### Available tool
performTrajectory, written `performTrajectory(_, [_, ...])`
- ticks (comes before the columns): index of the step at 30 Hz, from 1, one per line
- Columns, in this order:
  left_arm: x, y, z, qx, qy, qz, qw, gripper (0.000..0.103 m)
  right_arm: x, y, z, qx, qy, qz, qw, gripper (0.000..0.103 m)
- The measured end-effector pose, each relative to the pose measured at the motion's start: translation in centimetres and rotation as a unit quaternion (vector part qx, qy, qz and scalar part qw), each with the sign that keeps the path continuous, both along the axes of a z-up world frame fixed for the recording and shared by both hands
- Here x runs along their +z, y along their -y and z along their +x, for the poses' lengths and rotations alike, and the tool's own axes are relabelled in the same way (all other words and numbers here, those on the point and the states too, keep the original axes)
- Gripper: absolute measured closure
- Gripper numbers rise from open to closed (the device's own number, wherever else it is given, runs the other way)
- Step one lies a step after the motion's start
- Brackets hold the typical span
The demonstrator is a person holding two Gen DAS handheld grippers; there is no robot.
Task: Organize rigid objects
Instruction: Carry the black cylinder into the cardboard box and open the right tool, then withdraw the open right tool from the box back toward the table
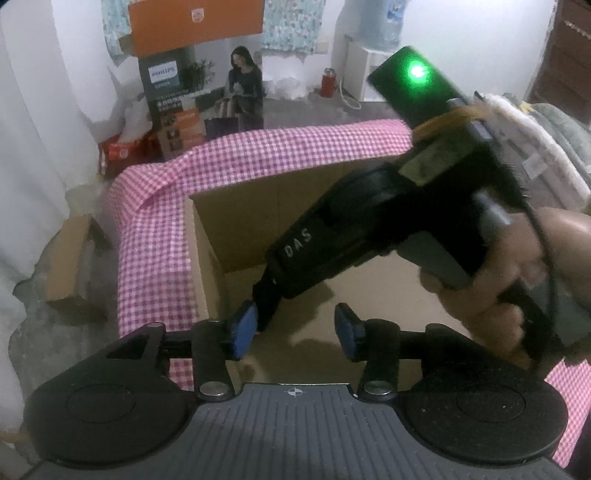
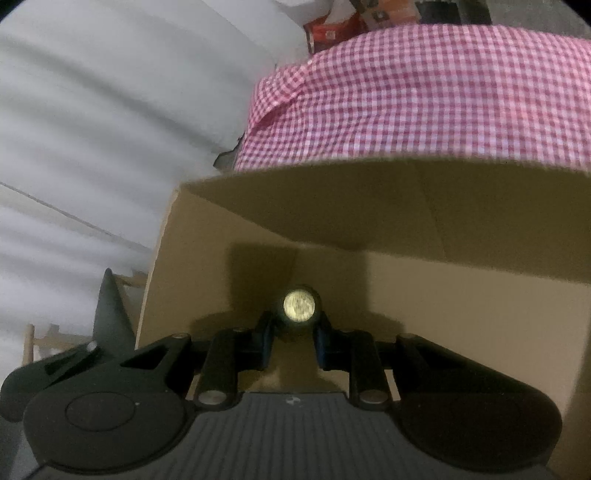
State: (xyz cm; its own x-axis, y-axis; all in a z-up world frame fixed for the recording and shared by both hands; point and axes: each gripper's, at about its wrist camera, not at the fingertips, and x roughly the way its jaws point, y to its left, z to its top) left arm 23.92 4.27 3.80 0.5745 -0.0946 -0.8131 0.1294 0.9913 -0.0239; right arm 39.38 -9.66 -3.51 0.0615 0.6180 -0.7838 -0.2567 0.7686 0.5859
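Over the box, my right gripper pinched a small round-capped object; left fingers stood apart, empty. Early release could bounce it out.

A lived-in home room used for storage: a water-cooler bottle stands far right, a printed appliance carton far left, floral cloth hangs on the wall, and folded blankets are piled at right.
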Motion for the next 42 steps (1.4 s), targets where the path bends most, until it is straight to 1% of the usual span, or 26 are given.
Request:
performTrajectory(5, [1.0, -0.5, -0.6, 0.007, 0.020, -0.005, 0.9998, 0.047, -0.3, -0.6, 0.8, -0.007, -0.005, -0.003, 1.000, 0.077])
performTrajectory(6, [1.2, -0.6, -0.9, 0.009, 0.023, -0.009, 0.9997, 0.043, -0.4, -0.6, 0.8, -0.009, -0.009, 0.001, 1.000, 0.075])
performTrajectory(7, [1.4, -0.7, -1.1, 0.011, 0.026, -0.013, 0.9995, 0.042, -0.3, -0.7, 0.8, -0.011, -0.012, 0.004, 1.000, 0.072])
performTrajectory(9, [1.8, -1.0, -1.5, 0.013, 0.032, -0.020, 0.9992, 0.039, -0.2, -0.8, 0.7, -0.015, -0.010, 0.008, 1.000, 0.046])
performTrajectory(10, [2.1, -1.1, -1.7, 0.015, 0.036, -0.022, 0.9990, 0.038, 0.1, -0.7, 0.6, -0.017, -0.003, 0.010, 1.000, 0.042])
performTrajectory(11, [2.2, -1.1, -1.9, 0.017, 0.040, -0.023, 0.9988, 0.037, 0.1, -1.0, 0.7, -0.016, 0.003, 0.009, 1.000, 0.041])
performTrajectory(16, [3.5, -1.7, -3.5, 0.023, 0.060, -0.034, 0.9973, 0.032, 0.9, -0.8, 0.8, -0.030, 0.010, 0.005, 1.000, 0.041])
performTrajectory(22, [5.1, -1.7, -5.6, 0.022, 0.090, -0.043, 0.9947, 0.028, 4.4, 1.0, -1.1, -0.040, 0.048, 0.020, 0.998, 0.041])
performTrajectory(28, [6.1, -1.8, -7.8, 0.026, 0.107, -0.051, 0.9926, 0.028, 7.1, 2.4, -3.0, -0.057, 0.080, 0.012, 0.995, 0.041])
performTrajectory(31, [6.6, -1.9, -9.1, 0.027, 0.116, -0.056, 0.9913, 0.028, 8.3, 3.2, -4.2, -0.063, 0.094, 0.017, 0.993, 0.041])
performTrajectory(37, [7.6, -1.8, -11.5, 0.022, 0.140, -0.068, 0.9876, 0.028, 12.4, 5.6, -8.4, -0.074, 0.141, 0.050, 0.986, 0.041])
performTrajectory(42, [7.8, -1.1, -13.4, 0.008, 0.158, -0.079, 0.9843, 0.028, 16.5, 8.8, -14.3, -0.079, 0.192, 0.096, 0.973, 0.041])
